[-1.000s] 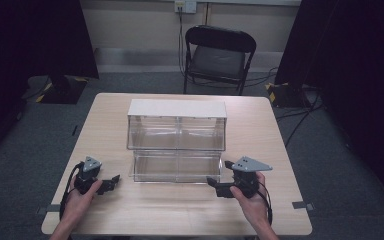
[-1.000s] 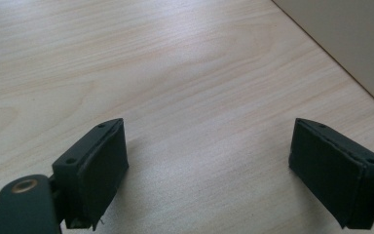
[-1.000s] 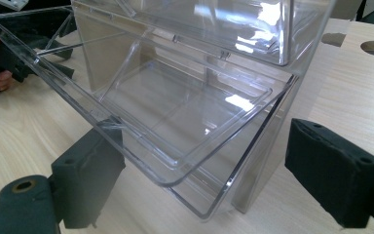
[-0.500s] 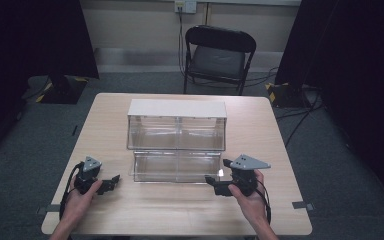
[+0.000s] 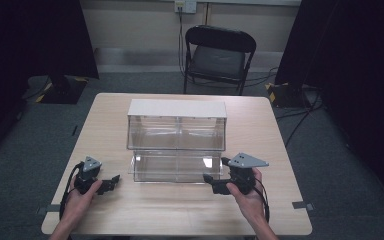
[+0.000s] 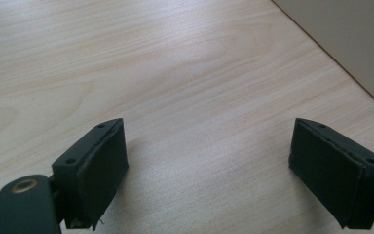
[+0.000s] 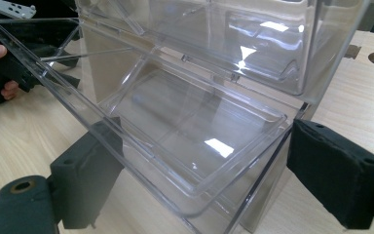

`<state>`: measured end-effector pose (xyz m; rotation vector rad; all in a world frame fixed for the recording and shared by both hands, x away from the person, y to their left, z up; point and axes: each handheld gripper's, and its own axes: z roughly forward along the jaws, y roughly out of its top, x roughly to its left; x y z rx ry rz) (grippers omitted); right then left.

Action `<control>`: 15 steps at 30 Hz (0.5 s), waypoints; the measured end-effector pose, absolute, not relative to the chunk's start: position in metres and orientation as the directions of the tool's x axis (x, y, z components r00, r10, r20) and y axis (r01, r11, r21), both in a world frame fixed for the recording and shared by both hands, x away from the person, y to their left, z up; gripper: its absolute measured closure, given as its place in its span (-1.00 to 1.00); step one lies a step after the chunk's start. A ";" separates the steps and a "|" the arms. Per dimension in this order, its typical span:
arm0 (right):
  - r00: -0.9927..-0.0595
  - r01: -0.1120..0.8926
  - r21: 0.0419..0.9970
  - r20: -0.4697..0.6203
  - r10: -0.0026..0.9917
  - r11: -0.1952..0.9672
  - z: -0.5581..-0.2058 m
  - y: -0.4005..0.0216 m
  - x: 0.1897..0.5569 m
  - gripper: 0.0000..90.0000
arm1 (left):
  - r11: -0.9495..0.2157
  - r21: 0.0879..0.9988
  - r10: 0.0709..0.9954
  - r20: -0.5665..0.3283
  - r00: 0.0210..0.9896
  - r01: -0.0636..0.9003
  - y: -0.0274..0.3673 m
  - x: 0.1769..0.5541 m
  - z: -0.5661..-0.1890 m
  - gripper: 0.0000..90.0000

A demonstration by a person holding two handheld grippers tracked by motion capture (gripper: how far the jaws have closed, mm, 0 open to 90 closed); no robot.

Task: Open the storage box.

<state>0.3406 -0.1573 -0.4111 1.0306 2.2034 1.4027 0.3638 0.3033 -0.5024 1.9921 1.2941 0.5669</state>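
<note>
Right gripper (image 5: 214,183) moved closer to clear bin (image 5: 177,142), fingers apart around lower flap; left gripper (image 5: 111,181) fingers apart

text: none readable | labels: none | brands: none | numbers: none

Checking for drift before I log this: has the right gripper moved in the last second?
Yes. The right gripper has crept left, toward the clear bin's front right corner.
</note>
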 end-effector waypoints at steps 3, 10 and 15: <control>-0.683 0.399 0.883 0.104 0.723 0.249 -0.410 -0.157 0.341 -0.72 | -0.268 0.742 0.913 -0.009 0.409 0.614 0.303 0.364 -0.503 -0.70; -0.682 0.396 0.884 0.103 0.724 0.247 -0.408 -0.156 0.342 -0.74 | -0.267 0.742 0.913 -0.009 0.409 0.614 0.303 0.364 -0.503 -0.70; -0.683 0.391 0.889 0.107 0.723 0.238 -0.405 -0.157 0.344 -0.73 | -0.268 0.742 0.913 -0.009 0.409 0.614 0.303 0.364 -0.503 -0.70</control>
